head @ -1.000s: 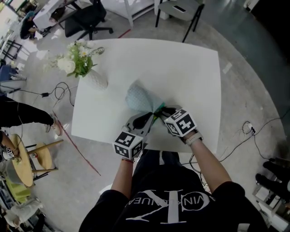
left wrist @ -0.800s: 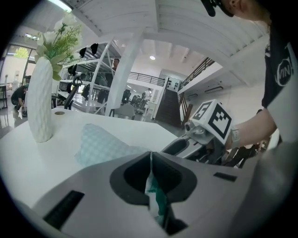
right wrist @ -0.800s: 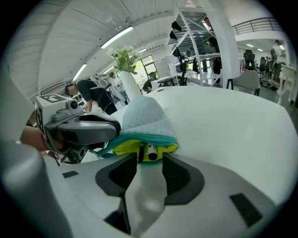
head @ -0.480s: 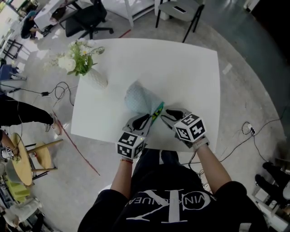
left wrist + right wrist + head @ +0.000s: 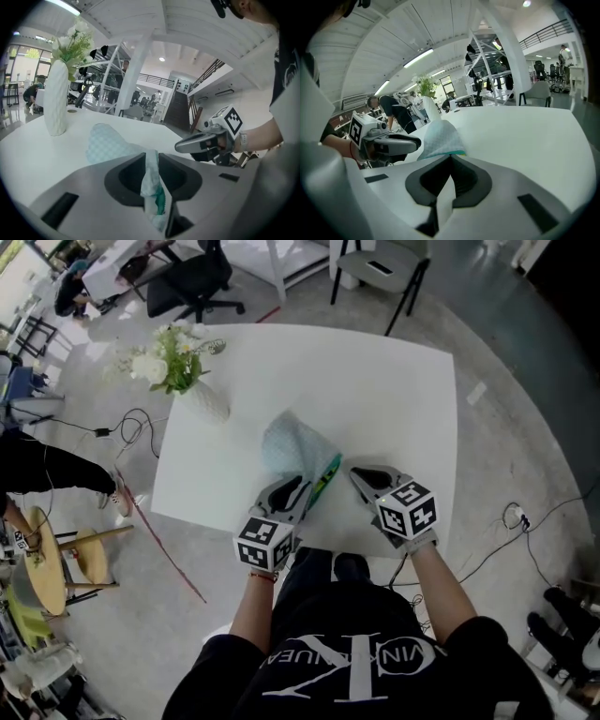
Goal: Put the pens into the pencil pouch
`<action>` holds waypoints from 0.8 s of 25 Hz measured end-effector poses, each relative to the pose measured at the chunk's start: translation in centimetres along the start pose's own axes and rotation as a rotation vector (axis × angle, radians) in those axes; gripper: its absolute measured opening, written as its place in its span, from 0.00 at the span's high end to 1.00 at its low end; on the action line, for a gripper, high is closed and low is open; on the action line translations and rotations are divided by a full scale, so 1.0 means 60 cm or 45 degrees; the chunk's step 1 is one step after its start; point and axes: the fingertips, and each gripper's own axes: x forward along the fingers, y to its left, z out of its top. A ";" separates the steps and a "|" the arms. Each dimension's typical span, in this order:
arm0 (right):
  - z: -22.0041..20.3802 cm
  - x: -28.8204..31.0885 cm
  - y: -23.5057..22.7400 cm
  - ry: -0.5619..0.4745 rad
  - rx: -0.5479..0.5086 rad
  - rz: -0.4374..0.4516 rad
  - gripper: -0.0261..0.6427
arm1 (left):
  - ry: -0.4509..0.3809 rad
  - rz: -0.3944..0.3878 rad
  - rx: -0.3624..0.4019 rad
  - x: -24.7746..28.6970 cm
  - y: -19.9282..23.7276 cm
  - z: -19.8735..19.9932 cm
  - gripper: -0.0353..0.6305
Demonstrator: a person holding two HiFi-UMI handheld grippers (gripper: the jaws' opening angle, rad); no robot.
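Note:
The pale blue checked pencil pouch (image 5: 289, 444) lies on the white table (image 5: 384, 390), its mouth towards me. A green strip (image 5: 325, 478) shows at the mouth; I cannot tell whether it is trim or a pen. No loose pen is in sight. My left gripper (image 5: 302, 486) has the pouch's near edge (image 5: 153, 187) standing between its jaws; the jaws are opening, with the fabric still touching both. My right gripper (image 5: 357, 471) is shut on nothing, a short way right of the mouth. It appears in the left gripper view too, right gripper (image 5: 182, 146).
A white vase of flowers (image 5: 200, 397) stands at the table's far left corner. Chairs (image 5: 380, 263), cables (image 5: 127, 427) and a seated person (image 5: 37, 474) surround the table. The table's near edge (image 5: 328, 542) is just below both grippers.
My right gripper left the pouch's mouth, drew back to the right and a little up, opened wide on the way and is now shut. The left gripper stayed at the pouch's edge.

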 end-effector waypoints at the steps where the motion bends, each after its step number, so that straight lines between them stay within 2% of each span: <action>1: 0.006 -0.004 0.001 -0.022 -0.009 0.008 0.95 | -0.010 0.020 0.000 -0.005 0.004 0.004 0.82; 9: 0.054 -0.027 0.005 -0.137 -0.082 0.036 0.95 | -0.099 0.148 0.010 -0.046 0.035 0.031 0.91; 20: 0.120 -0.053 0.010 -0.265 -0.174 0.034 0.95 | -0.277 0.310 0.041 -0.110 0.076 0.102 0.94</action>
